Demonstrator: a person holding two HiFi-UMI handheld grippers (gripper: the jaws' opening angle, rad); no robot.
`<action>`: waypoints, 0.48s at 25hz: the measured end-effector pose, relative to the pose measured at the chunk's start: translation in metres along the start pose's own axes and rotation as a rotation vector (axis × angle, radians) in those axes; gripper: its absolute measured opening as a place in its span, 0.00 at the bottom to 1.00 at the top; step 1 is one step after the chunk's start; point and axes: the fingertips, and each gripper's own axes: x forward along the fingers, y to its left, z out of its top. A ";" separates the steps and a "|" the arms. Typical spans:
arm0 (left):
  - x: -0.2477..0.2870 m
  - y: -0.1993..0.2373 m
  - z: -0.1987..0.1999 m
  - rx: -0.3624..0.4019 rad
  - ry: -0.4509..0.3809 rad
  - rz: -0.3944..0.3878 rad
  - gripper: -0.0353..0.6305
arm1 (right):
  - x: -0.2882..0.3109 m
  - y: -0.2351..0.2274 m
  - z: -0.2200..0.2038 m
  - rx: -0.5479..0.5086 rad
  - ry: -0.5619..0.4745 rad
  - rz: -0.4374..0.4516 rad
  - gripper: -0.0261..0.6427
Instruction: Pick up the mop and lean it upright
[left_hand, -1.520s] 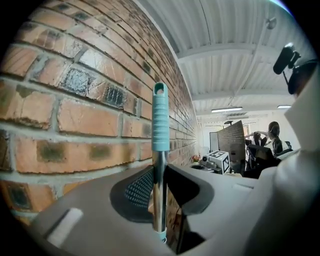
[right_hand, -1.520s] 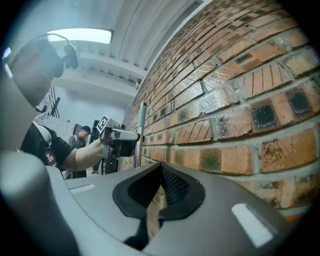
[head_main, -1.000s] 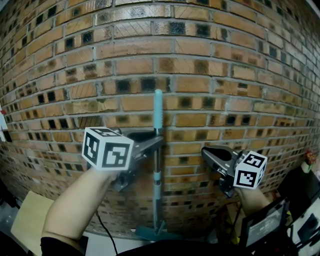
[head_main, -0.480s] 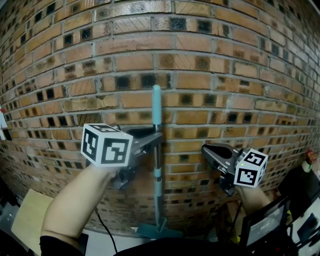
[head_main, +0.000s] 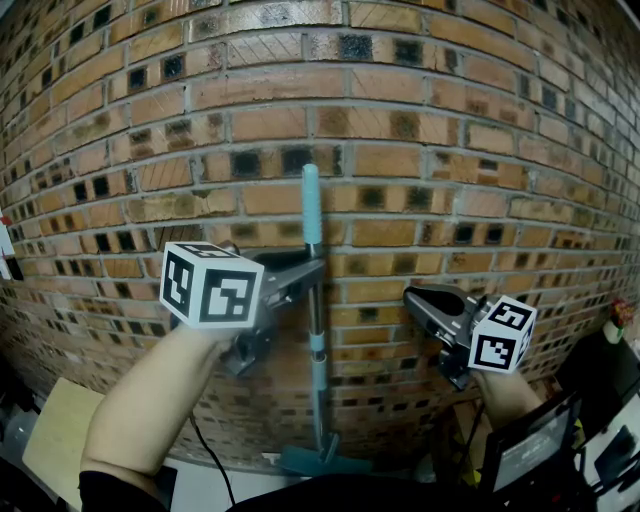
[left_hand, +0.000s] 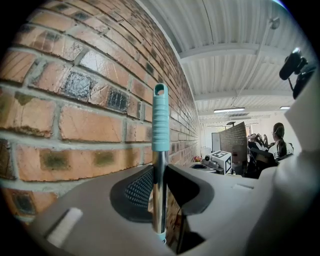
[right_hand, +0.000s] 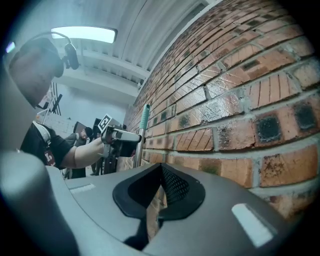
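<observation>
The mop stands upright against the brick wall (head_main: 420, 130). Its teal grip (head_main: 311, 205) is at the top, a metal pole (head_main: 317, 375) runs down, and the teal mop head (head_main: 322, 462) rests on the floor. My left gripper (head_main: 312, 272) is shut on the pole just below the grip. The left gripper view shows the pole (left_hand: 159, 175) pinched between the two pads, with the teal grip (left_hand: 160, 120) rising above them. My right gripper (head_main: 412, 298) hangs to the right of the mop, apart from it, shut and empty. In the right gripper view its tips (right_hand: 161, 167) meet, and the mop (right_hand: 144, 116) stands beyond.
A pale board (head_main: 55, 440) lies on the floor at lower left. A black cable (head_main: 205, 455) hangs by the wall. A screen on a stand (head_main: 530, 455) is at lower right. Desks and a seated person (left_hand: 277, 142) are far along the wall.
The mop's top has shifted slightly up and left, with my left gripper still on the pole. The right gripper has stayed where it was.
</observation>
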 end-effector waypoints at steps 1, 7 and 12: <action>0.000 0.000 0.000 0.001 0.001 0.000 0.18 | 0.000 0.000 0.000 0.000 0.000 0.000 0.06; 0.000 -0.001 -0.004 0.006 0.011 0.001 0.18 | 0.000 0.002 -0.002 0.004 0.003 0.001 0.06; 0.003 -0.003 -0.017 -0.003 0.024 -0.002 0.18 | -0.001 0.003 -0.009 0.013 0.012 0.004 0.06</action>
